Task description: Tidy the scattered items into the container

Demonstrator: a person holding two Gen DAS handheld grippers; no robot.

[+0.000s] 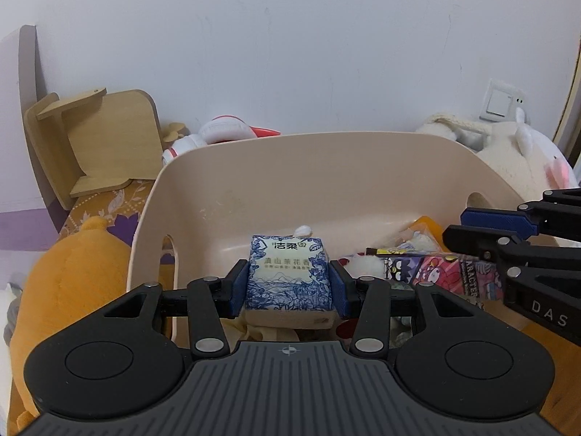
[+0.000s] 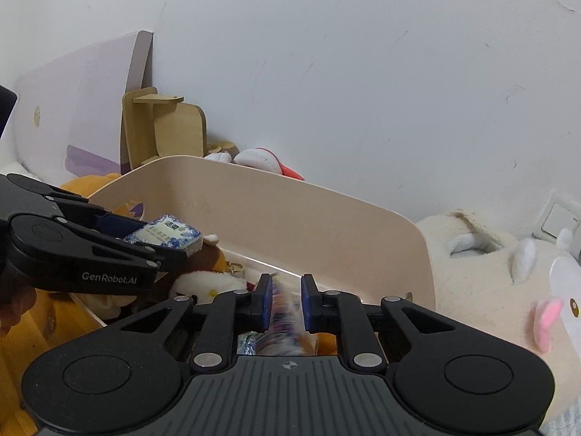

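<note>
We see a beige bin (image 1: pixel 363 167), a blue-and-white floral tissue pack (image 1: pixel 288 276), a pink-purple cartoon-print pack (image 1: pixel 446 276), an orange plush (image 1: pixel 72 272), and a cream plush (image 2: pixel 490 283).

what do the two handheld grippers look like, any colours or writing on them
Both are matte black plastic linkages with silver rivets, round side caps and a ribbed grey base bearing a small crosshair mark. The finger pads are blue. The left gripper reads "GenRobot.AI" in white on its side; the right gripper shows "DAS". No cables or sleeves show.
</note>
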